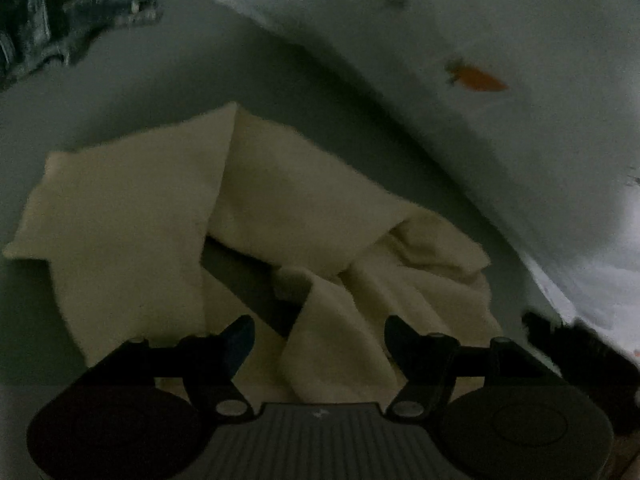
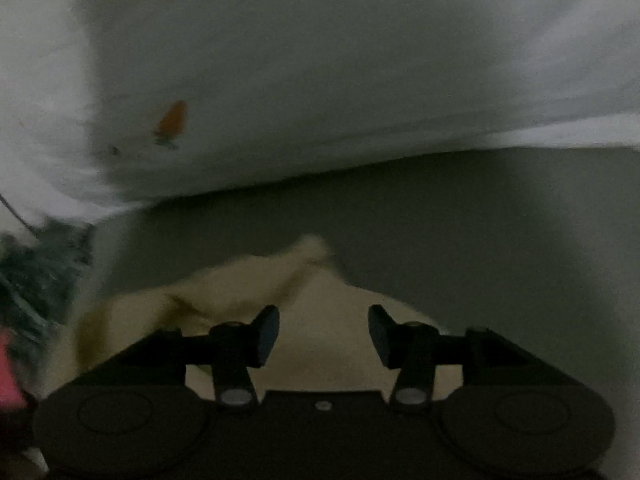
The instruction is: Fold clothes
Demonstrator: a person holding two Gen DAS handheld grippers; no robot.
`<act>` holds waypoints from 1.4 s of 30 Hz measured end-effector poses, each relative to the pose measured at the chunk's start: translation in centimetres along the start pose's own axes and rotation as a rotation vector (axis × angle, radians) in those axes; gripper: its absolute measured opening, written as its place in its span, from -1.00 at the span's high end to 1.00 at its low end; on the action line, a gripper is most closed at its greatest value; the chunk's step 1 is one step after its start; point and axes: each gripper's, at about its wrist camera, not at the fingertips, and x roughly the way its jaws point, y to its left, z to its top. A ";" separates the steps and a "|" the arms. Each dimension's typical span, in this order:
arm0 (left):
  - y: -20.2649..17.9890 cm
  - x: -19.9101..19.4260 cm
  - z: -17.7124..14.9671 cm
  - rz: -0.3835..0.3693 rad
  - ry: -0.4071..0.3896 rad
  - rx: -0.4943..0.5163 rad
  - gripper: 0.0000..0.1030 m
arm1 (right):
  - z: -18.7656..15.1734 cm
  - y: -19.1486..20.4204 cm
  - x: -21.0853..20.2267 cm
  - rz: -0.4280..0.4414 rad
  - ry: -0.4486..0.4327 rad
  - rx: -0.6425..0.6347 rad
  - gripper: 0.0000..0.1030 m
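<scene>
Cream cloth [image 1: 132,216] is lying crumpled on grey bedding [image 1: 120,92]; left gripper [image 1: 319,336] and right gripper [image 2: 323,330] are hovering spread above it, gripping nothing.

Left gripper [image 1: 319,334] at bottom centre, jaws apart, nothing pinched; a fold of the cream cloth [image 1: 168,216] shows in the gap. Cloth is crumpled across the middle and lower frame on a grey surface [image 1: 152,92]. White bedding [image 1: 460,20] with an orange carrot print [image 1: 482,79] fills the upper right. Dark patterned fabric [image 1: 60,12] at upper left. Dim, slightly blurred.
</scene>
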 end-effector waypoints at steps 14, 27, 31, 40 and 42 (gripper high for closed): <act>0.9 1.4 0.6 0.007 0.068 -0.118 0.80 | 2.0 -4.3 6.5 0.169 -0.112 0.644 1.00; 6.0 -7.3 -5.2 0.093 0.075 -0.203 0.81 | 0.7 -8.3 -1.4 0.197 -0.044 0.687 0.35; 7.5 -7.9 -7.1 0.095 0.087 -0.264 0.79 | -2.3 -5.9 3.3 0.376 0.176 0.838 0.07; 8.8 -6.6 -6.6 0.096 0.152 -0.300 0.78 | -6.4 -1.6 10.9 0.410 0.439 0.983 -0.06; 9.1 -6.5 -6.5 0.091 0.162 -0.308 0.78 | -6.5 -1.4 11.5 0.432 0.426 1.003 0.04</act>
